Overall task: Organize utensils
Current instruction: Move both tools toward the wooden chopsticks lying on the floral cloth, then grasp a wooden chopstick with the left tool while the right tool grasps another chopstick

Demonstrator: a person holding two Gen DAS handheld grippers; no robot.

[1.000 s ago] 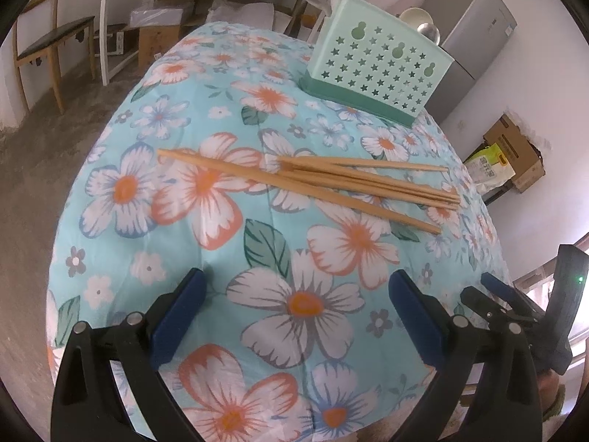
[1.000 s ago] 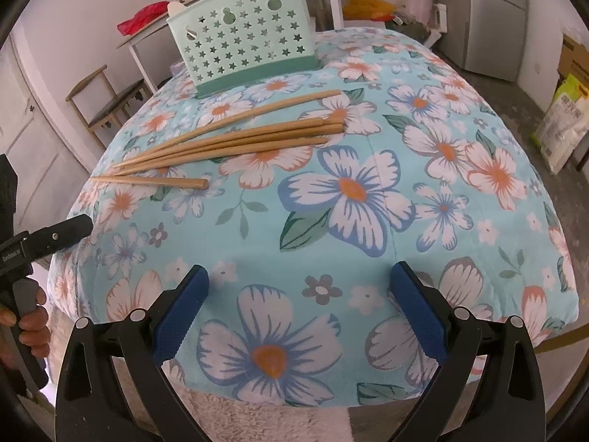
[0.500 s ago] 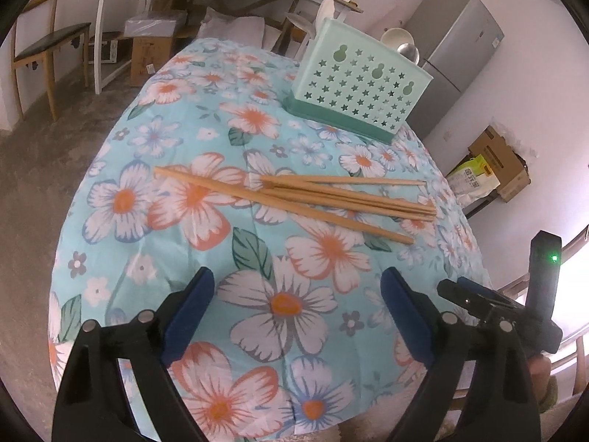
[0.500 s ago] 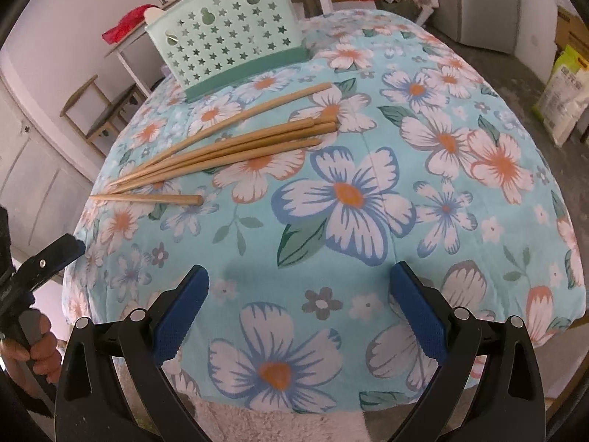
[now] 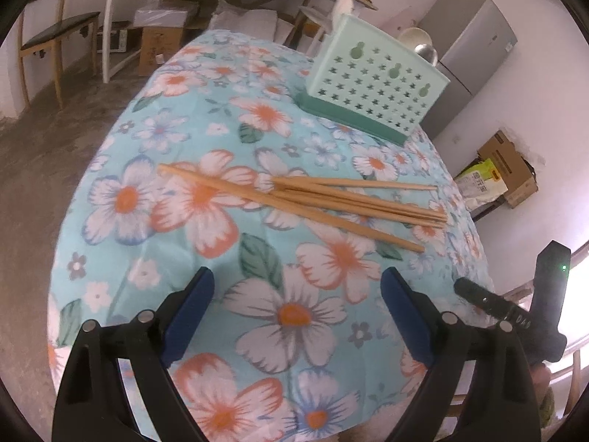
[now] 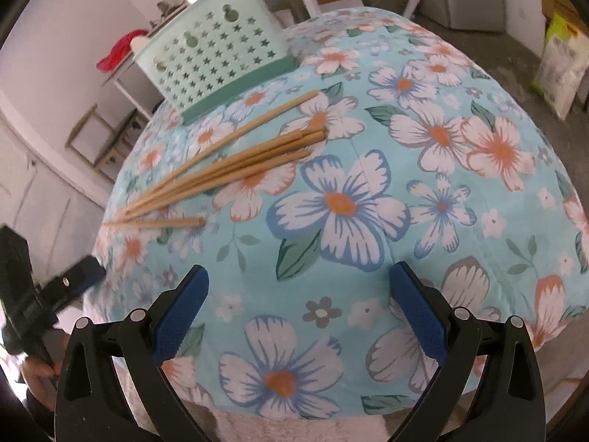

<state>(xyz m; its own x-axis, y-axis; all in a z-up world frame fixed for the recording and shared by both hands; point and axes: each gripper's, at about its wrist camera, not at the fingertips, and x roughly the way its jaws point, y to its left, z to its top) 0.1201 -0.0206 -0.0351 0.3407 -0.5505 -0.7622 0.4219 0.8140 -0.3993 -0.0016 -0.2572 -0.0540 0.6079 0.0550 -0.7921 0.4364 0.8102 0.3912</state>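
Note:
Several wooden chopsticks (image 5: 324, 199) (image 6: 235, 169) lie in a loose bundle across the flowered tablecloth (image 5: 206, 258) (image 6: 441, 199). Behind them stands a mint-green holder (image 5: 371, 84) (image 6: 217, 59) pierced with star holes, on a darker green base. My left gripper (image 5: 296, 304) hovers open over the near part of the cloth, short of the chopsticks, nothing between its blue pads. My right gripper (image 6: 298, 302) is likewise open and empty, with the chopsticks off to its upper left. Each view catches the other gripper at its edge.
The table edge drops away close below both grippers. Around the table are a wooden chair (image 5: 48, 40), a white-legged table with boxes under it (image 5: 154, 29), a grey fridge (image 5: 467, 51), cardboard boxes (image 5: 511, 169) and a sack (image 6: 559, 62) on the floor.
The right wrist view has rolled, so the holder and chopsticks now sit tilted and further left. The left wrist view shifted slightly; its jaws narrowed a little. The chopsticks have not moved.

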